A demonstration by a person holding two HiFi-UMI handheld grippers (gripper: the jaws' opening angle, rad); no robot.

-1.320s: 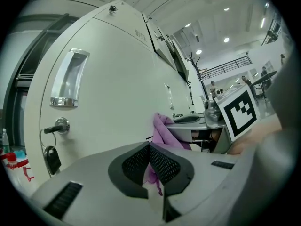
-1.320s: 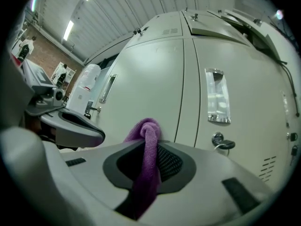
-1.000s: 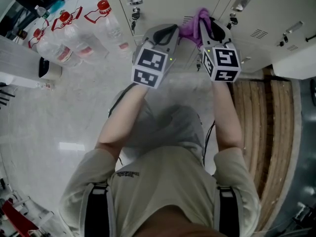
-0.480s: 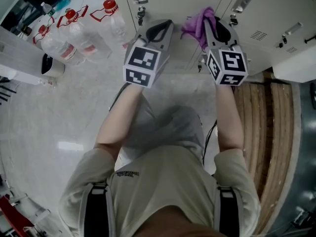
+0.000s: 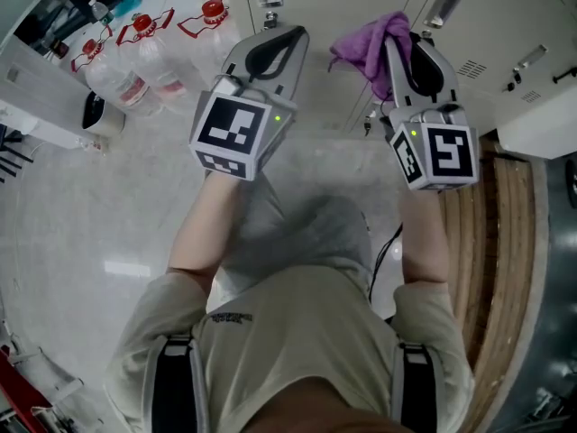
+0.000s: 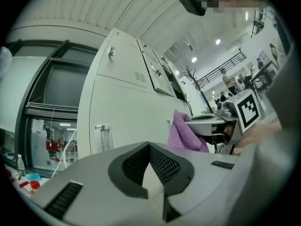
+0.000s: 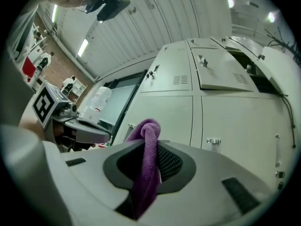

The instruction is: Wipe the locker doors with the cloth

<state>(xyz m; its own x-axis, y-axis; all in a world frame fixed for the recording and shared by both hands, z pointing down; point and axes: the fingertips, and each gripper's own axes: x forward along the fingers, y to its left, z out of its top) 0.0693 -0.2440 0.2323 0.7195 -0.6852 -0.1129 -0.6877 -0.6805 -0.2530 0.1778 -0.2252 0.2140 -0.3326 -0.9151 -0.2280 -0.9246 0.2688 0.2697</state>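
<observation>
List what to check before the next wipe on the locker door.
1. Cloth pinched between the fingers of the right gripper: ok.
2. Left gripper shut with nothing in it: ok.
3. Locker door ahead of the cloth closed: ok.
4. Cloth touching the door: cannot tell.
5. Water bottles on the floor clear of both grippers: ok.
</observation>
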